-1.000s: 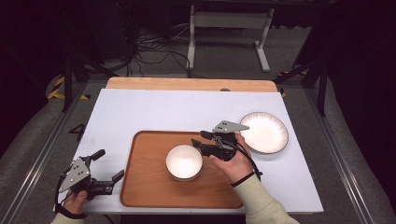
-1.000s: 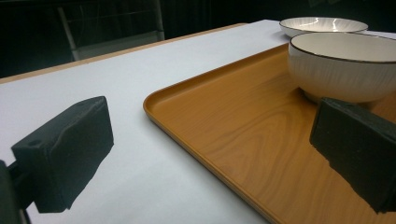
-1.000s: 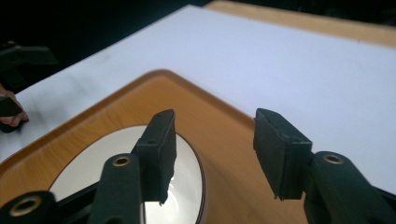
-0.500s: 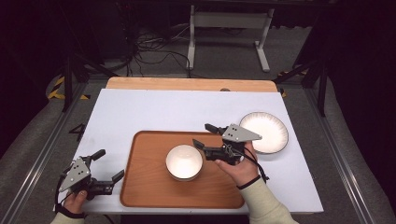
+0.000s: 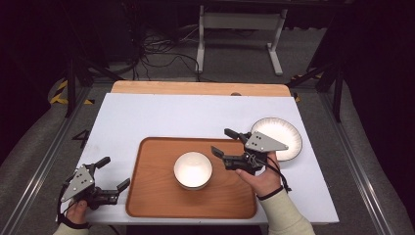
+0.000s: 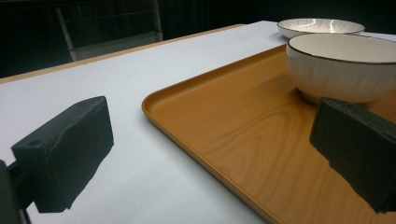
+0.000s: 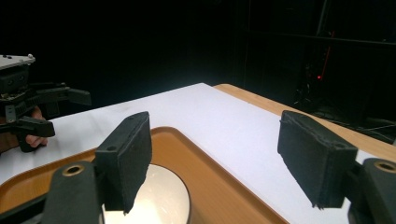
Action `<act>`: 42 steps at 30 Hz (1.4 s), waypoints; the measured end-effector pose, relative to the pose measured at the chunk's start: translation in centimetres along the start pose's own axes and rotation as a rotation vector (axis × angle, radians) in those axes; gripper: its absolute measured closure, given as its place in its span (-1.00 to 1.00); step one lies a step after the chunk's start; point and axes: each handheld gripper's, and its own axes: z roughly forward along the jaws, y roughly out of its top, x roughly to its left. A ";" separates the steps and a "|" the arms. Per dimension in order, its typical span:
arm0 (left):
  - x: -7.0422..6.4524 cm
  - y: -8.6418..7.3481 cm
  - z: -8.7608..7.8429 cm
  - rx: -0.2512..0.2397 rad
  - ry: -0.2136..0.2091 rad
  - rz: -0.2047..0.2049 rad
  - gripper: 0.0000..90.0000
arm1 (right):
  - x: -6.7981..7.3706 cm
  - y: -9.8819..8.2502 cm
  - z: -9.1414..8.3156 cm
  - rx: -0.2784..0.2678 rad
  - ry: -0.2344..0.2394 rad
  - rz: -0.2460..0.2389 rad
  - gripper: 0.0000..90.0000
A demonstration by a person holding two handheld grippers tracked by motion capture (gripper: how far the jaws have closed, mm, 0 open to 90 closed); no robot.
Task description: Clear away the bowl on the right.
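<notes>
A white bowl point(image 5: 193, 169) with a dark rim stands upright in the middle of a wooden tray point(image 5: 151, 200). My right gripper point(image 5: 221, 141) hovers just right of the bowl, jaws open and pointing left, nothing between them. In the right gripper view the gripper point(image 7: 224, 154) looks over the bowl point(image 7: 154, 196) and the tray point(image 7: 210, 186). My left gripper point(image 5: 115, 172) rests open at the tray's front left corner, off the tray. In its own view the left gripper point(image 6: 212, 140) straddles the tray's edge point(image 6: 187, 126), with the bowl point(image 6: 341, 70) beyond.
A white plate point(image 5: 286, 132) lies on the white table cover point(image 5: 161, 117) right of the tray, partly behind my right gripper; it is also behind the bowl as the plate point(image 6: 320, 25). The left gripper point(image 7: 42, 112) appears far off. The table's wooden back edge point(image 5: 195, 88) borders dark floor.
My right gripper has drawn back a little to the right, away from the bowl's rim, still open. The bowl and the left gripper have stayed put.
</notes>
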 end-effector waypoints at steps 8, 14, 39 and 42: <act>0.0 0.0 0.0 -0.001 0.001 -0.003 -0.99 | -1.1 0.0 -1.9 -0.009 -0.015 -0.009 -0.45; 0.0 0.0 0.0 0.000 0.000 -0.002 -0.99 | -1.9 -0.1 -3.6 -0.015 -0.043 -0.009 -0.46; 0.0 0.1 0.0 0.014 0.001 0.005 -1.00 | -4.5 -1.2 -8.4 -0.040 -0.136 0.014 -0.55; 0.0 0.1 0.0 0.014 0.002 0.004 -0.99 | -4.7 -1.4 -8.8 -0.039 -0.145 0.007 -0.55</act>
